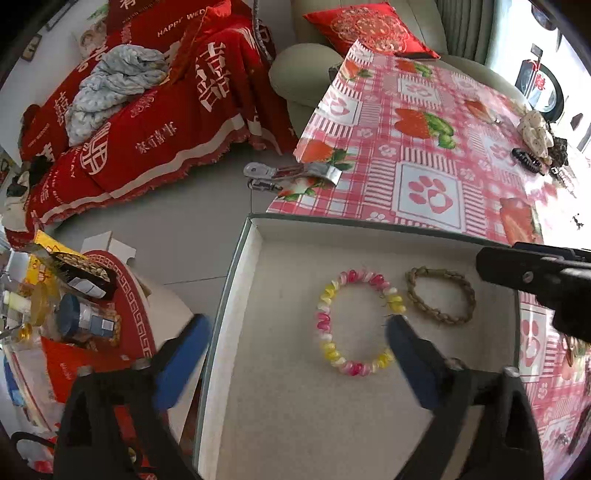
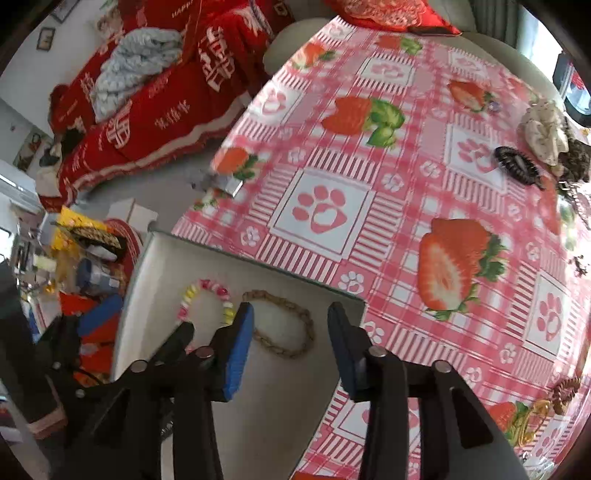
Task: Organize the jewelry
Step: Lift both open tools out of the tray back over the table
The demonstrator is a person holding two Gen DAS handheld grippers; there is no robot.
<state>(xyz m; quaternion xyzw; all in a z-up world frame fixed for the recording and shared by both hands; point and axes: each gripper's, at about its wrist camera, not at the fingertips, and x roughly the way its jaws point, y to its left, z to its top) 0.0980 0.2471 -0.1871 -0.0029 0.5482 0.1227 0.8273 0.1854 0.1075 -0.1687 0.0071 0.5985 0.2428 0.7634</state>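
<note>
We counted two bracelets in one tray point(image 1: 236, 295): one pink-and-yellow bead bracelet point(image 1: 356, 321) and one tan braided bracelet point(image 1: 441, 293).

Grey tile floor point(image 1: 192, 229). Sofa w/ red printed cover point(image 1: 155, 122), crumpled blue blanket point(image 1: 114, 85) on it. Beige armchair point(image 1: 295, 70) w/ red cushion point(image 1: 369, 27). Daylight from right.

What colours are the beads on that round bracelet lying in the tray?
The beaded bracelet is pink, yellow and white; the left wrist view shows it best.
</note>
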